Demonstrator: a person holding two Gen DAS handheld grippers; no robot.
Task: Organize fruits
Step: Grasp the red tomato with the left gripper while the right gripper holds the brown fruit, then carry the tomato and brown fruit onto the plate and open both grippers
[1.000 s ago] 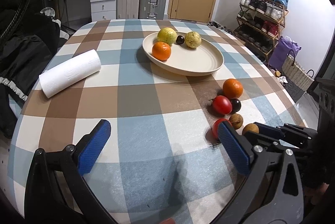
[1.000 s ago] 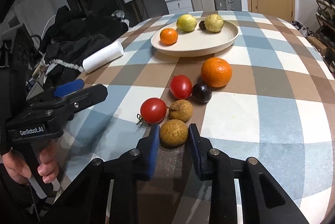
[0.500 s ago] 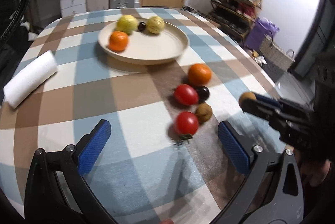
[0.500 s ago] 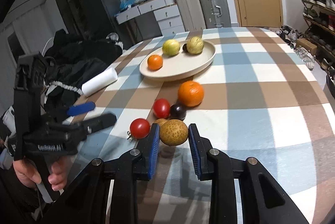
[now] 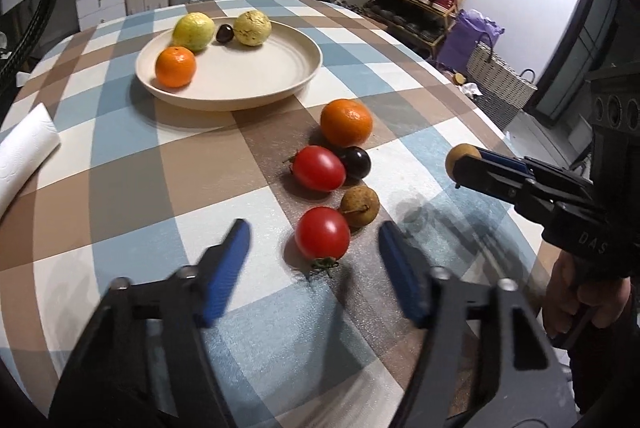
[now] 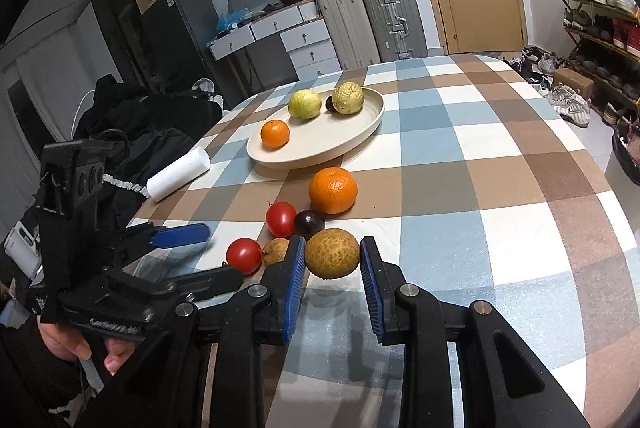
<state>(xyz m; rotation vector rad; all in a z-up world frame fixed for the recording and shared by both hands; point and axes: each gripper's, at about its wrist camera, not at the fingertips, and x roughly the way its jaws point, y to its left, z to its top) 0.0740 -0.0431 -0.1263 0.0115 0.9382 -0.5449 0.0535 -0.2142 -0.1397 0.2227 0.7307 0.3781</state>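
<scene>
My left gripper [image 5: 312,260] hangs low over the checked table, its jaws closing. The near red tomato [image 5: 322,233] lies between its blue pads, with a gap on both sides. Just beyond lie a small brown fruit [image 5: 359,201], a second tomato [image 5: 319,168], a dark plum [image 5: 356,162] and an orange [image 5: 346,122]. My right gripper [image 6: 332,256] is shut on a speckled brown fruit [image 6: 332,253], held above the cloth. The cream plate [image 5: 240,104] further back holds an orange, two yellow-green fruits and a dark one.
A white paper roll [image 5: 24,152] lies at the table's left edge. Dark clothing [image 6: 152,124] is piled beside the table on that side. Suitcases, drawers and a door stand behind, and a shoe rack and a woven basket [image 5: 500,80] to the right.
The left gripper moved in over the near tomato and its jaws narrowed around it. The right gripper lifted the speckled brown fruit off the table and rose a little.
</scene>
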